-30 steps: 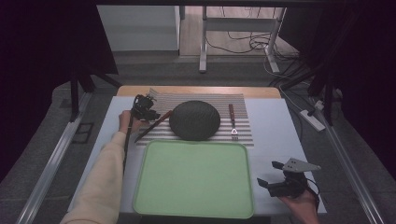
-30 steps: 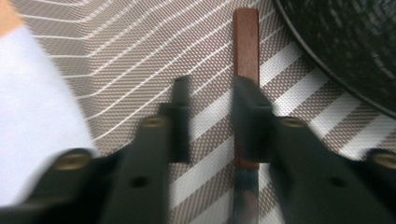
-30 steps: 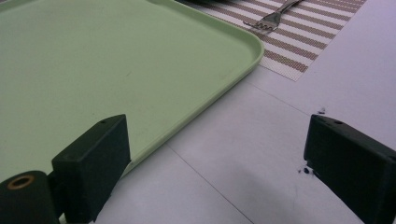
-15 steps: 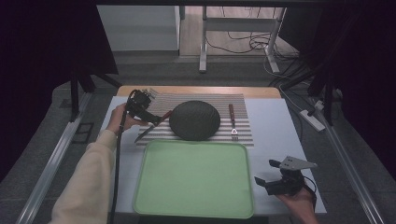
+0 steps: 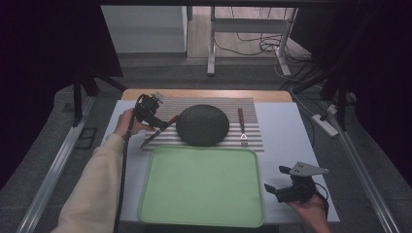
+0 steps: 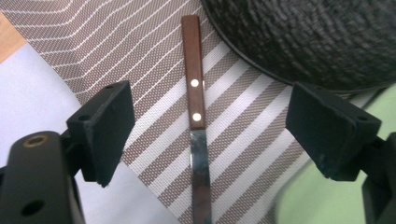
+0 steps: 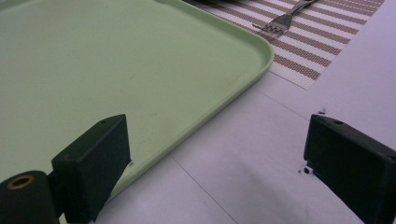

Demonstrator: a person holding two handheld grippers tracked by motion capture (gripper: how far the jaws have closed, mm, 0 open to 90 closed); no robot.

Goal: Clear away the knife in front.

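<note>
left gripper (image 6: 205, 135) jaws spread wide over wood-handled steel knife (image 6: 196, 121) beside dark round plate (image 6: 308, 37); stiff, thin, likely slippery: grip the handle.

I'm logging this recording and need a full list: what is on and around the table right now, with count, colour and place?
Knife: one, brown wooden handle with steel blade, on the mat left of the plate, between the left gripper's open jaws.
Plate: one, dark grey, centre of the mat.
Fork: one, brown handle, steel tines, on the mat right of the plate.
Striped mat: one, brown and white, far half of the table.
Tray: one, pale green, empty, near side.
Table: one, white top.
Left gripper: black, over the knife, open.
Right gripper: black, right of the tray, open.
</note>
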